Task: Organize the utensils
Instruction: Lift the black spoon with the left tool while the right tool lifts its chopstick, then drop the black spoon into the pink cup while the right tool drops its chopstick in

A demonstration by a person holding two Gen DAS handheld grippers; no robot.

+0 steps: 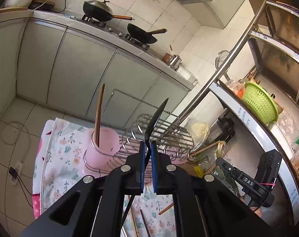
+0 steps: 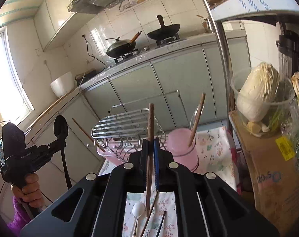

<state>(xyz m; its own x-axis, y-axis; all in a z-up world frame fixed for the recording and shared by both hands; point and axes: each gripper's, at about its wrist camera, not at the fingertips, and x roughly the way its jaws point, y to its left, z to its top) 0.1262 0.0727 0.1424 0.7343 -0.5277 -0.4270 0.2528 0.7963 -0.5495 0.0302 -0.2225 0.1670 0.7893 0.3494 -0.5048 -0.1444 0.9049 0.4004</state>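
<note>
Here a black spoon (image 1: 154,122) is pinched by the left claw (image 1: 148,148), its blue pads pressed against the thin neck just below the bowl, so that the bowl stands up and tilts to the right. In the right wrist view the same spoon (image 2: 60,127) is seen at the left, with its handle hanging down below the claw (image 2: 58,140), which is held by a hand (image 2: 30,189).

A brown chopstick (image 2: 150,138) is clamped upright by the right claw (image 2: 151,146), pads pressed together on it (its lower end reaches down between the fingers).

Beyond both claws a pink cup (image 1: 102,146) is seated in a wire ring at the left end of a wire rack (image 1: 159,136), on a floral cloth (image 1: 58,148). One wooden stick (image 1: 99,116) is already stood in the cup, leaning slightly.

Nearer, on the cloth, a white spoon (image 2: 138,210) and several loose chopsticks (image 2: 161,223) are left lying flat.

Far off, two woks (image 1: 142,33) are set on the stove, and a green basket (image 1: 260,104) is kept on a shelf at right.
</note>
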